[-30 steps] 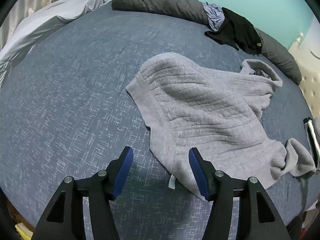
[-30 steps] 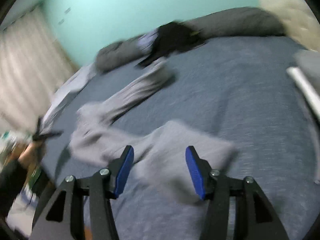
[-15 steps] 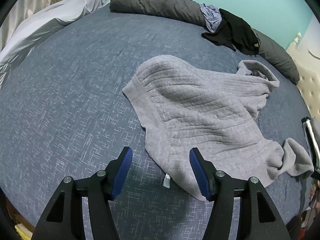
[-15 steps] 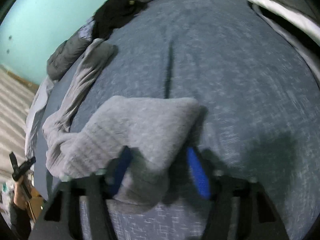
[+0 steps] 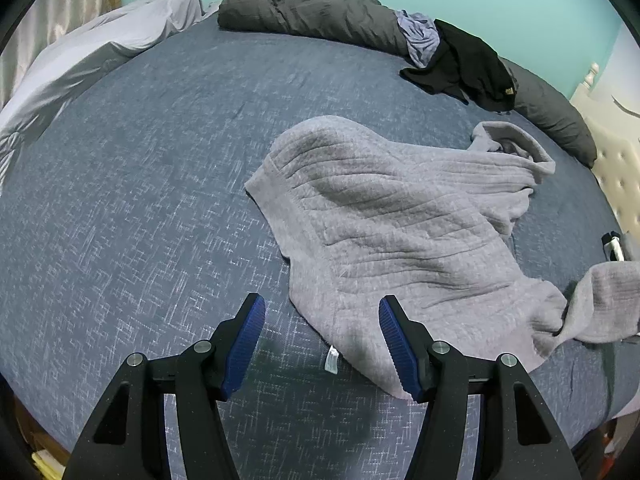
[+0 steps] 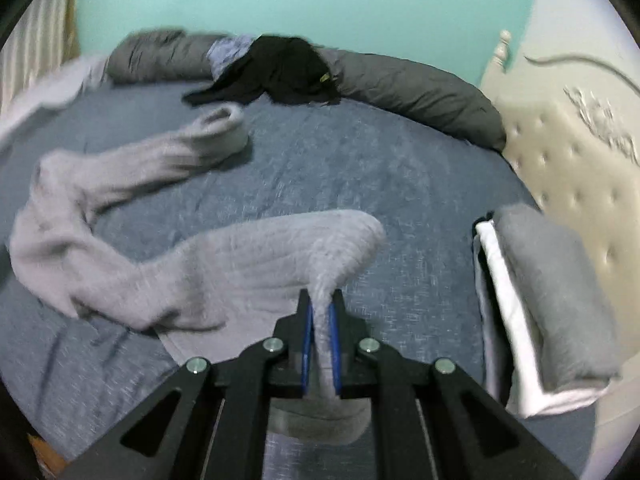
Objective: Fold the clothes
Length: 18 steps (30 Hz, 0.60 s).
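Bed (image 6: 400, 168); right tool (image 6: 320, 312) closing on sweater (image 6: 248, 256)

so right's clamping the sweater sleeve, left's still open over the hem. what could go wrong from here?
1. The right gripper is closing on a thin pinch of sleeve; it might slip out once pulled.
2. The left gripper is open and holds nothing, so a right-hand pull may drag the whole grey sweater across the bed instead of folding it.
3. The folded stack lies close beside the right gripper; a swinging sleeve could knock it.
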Available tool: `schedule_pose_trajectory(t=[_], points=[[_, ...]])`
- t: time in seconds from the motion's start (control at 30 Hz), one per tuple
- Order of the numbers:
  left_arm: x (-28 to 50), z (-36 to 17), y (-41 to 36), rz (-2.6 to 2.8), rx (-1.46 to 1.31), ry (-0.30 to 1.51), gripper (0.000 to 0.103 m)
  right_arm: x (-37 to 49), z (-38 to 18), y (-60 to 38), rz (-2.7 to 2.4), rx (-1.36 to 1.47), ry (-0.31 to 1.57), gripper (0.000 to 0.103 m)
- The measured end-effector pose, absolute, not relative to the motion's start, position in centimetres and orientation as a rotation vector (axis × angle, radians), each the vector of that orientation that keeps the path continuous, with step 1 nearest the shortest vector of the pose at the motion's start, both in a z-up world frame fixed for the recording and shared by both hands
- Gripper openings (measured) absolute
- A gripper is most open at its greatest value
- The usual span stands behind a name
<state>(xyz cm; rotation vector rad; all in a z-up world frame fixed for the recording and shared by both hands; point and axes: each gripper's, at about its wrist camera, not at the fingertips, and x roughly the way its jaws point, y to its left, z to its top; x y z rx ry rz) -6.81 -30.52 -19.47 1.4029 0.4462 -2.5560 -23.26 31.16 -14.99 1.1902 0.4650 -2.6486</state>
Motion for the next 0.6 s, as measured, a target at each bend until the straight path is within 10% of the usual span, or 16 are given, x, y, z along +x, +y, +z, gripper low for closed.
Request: schedule_pose_trajectory(t=[0.33,0.6], points=[[-7.1,-19.7,-30.1,-2.556,1.431,0.426,0.064,-21.2,-24.5,28.4,-2.247,1.467,0.287,0.010],[-7.3,-20.1,-30.3,-2.550,1.429,0.456,0.064,-21.1,-19.3,36.6,-2.353,1.234,-0.155,0.029]])
